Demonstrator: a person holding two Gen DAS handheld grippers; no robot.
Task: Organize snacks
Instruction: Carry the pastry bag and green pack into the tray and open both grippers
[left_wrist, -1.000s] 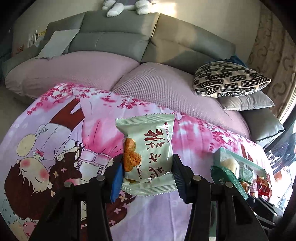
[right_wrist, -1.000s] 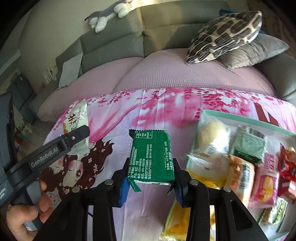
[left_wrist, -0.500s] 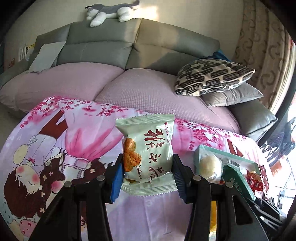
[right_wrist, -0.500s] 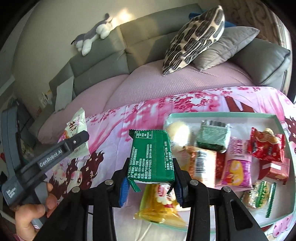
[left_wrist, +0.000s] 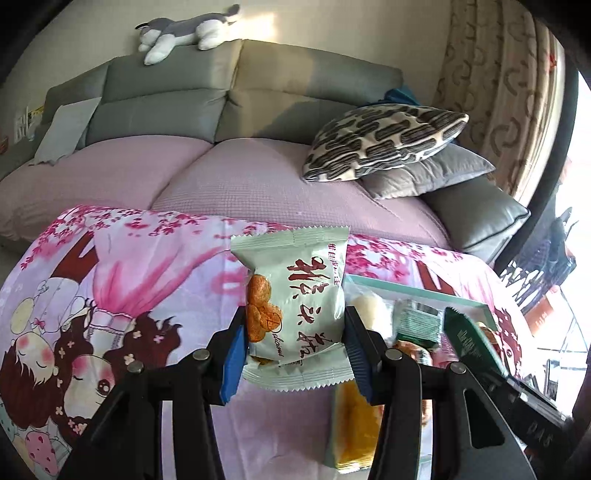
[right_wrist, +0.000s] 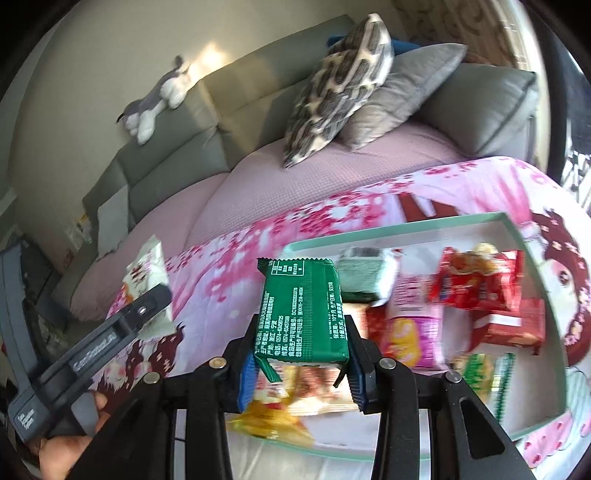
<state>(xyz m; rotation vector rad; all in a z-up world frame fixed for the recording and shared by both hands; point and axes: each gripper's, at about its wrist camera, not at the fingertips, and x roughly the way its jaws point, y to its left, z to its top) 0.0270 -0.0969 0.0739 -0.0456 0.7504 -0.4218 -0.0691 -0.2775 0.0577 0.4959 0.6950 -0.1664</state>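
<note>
Right wrist view: right gripper (right_wrist: 301, 369) clamps an upright green packet (right_wrist: 303, 314) over the tray's (right_wrist: 402, 230) near-left corner — it is nearer. Left gripper (left_wrist: 295, 354) grips a pale snack packet (left_wrist: 295, 310), tray ahead, to its right.

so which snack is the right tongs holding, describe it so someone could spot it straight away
Start at the mint-rimmed tray of snacks on the pink cartoon blanket. Just above its near left corner, the right tongs pinch a flat rectangular packet. It is the only solid dark green wrapper covered in small white print, unlike the red, pink and yellow packs lying in the tray.
</note>
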